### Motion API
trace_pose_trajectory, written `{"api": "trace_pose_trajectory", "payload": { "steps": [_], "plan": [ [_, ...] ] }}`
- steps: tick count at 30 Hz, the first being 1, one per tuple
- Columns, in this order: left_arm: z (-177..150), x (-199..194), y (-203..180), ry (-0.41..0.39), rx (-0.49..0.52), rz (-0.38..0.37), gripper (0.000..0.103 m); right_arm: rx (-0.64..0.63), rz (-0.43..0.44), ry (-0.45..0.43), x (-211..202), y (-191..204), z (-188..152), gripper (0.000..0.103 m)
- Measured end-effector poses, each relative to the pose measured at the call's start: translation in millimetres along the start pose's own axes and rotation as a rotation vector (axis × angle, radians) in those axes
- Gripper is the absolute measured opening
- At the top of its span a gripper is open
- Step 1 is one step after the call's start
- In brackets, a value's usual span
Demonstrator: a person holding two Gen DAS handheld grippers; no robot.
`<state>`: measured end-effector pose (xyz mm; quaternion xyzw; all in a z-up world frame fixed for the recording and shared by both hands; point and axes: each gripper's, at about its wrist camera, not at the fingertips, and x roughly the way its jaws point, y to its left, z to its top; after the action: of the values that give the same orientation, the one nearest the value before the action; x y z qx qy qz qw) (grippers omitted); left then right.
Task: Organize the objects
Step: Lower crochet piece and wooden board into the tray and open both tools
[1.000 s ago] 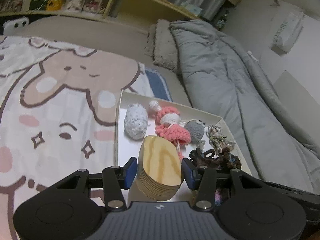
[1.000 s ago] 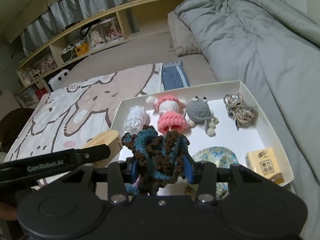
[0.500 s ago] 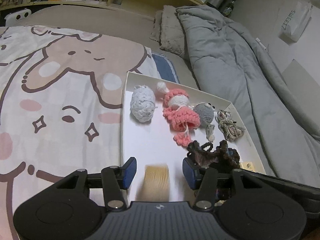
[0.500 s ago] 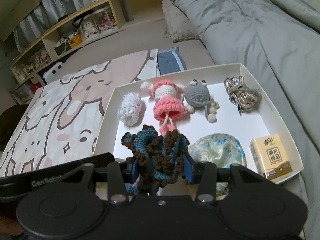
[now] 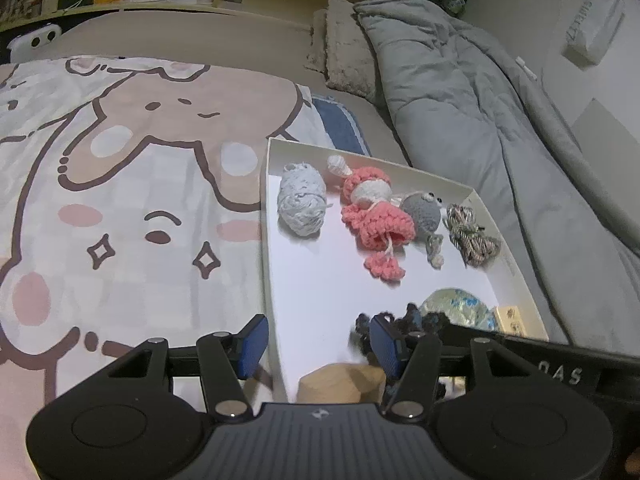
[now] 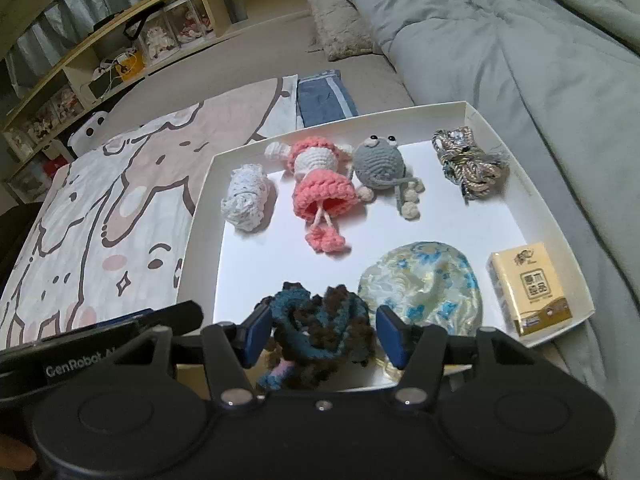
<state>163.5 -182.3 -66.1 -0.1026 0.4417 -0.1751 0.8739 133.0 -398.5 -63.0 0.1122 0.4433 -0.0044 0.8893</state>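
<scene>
A white tray (image 5: 265,240) (image 6: 200,216) lies on the bed. My left gripper (image 5: 318,342) hovers over its near left corner, jaws opening and bare. A pale wooden block (image 5: 340,382) lies blurred on the tray floor just below the fingers. My right gripper (image 6: 323,334) is low at the tray's near edge, jaws opening. A brown and teal crochet piece (image 6: 320,328) (image 5: 416,320) rests between its blue pads, which no longer squeeze it. In the tray lie a white yarn ball (image 6: 246,196), a pink crochet doll (image 6: 320,184) and a grey crochet creature (image 6: 378,164).
The tray also holds a cord bundle (image 6: 470,164), a blue-flowered fabric pouch (image 6: 424,284) and a tissue pack (image 6: 534,288). A cartoon blanket (image 5: 120,200) covers the bed to the left, a grey duvet (image 5: 480,120) lies right, and shelves (image 6: 120,56) run behind.
The left gripper let go of the wooden block, which dropped to the tray floor. The right gripper's jaws spread off the crochet piece they were squeezing, now low over the tray.
</scene>
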Motion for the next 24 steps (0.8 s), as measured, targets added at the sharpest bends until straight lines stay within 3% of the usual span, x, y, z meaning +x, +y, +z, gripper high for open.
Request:
{"api": "trace_pose_trajectory", "payload": {
  "steps": [5, 9, 10, 11, 13, 24],
  "plan": [
    [-4, -14, 0, 0.045, 0.105, 0.008, 0.07, -0.012, 0.0, -0.006, -7, -4, -2, 0.058],
    [-9, -24, -1, 0.071, 0.183, -0.014, 0.07, 0.002, 0.008, -0.011, -11, -7, -5, 0.058],
    [-10, -24, -2, 0.08, 0.198, -0.024, 0.066, 0.005, 0.008, -0.012, -12, -7, -6, 0.058],
    [-12, -24, -4, 0.088, 0.213, -0.031, 0.054, 0.007, 0.01, -0.011, -12, -7, -7, 0.058],
    [-14, -21, -7, 0.109, 0.241, -0.034, 0.046, 0.007, 0.014, -0.01, -12, -7, -8, 0.058],
    [-29, -22, -17, 0.171, 0.433, -0.005, 0.023, -0.006, 0.043, -0.033, -22, -8, -5, 0.058]
  ]
}}
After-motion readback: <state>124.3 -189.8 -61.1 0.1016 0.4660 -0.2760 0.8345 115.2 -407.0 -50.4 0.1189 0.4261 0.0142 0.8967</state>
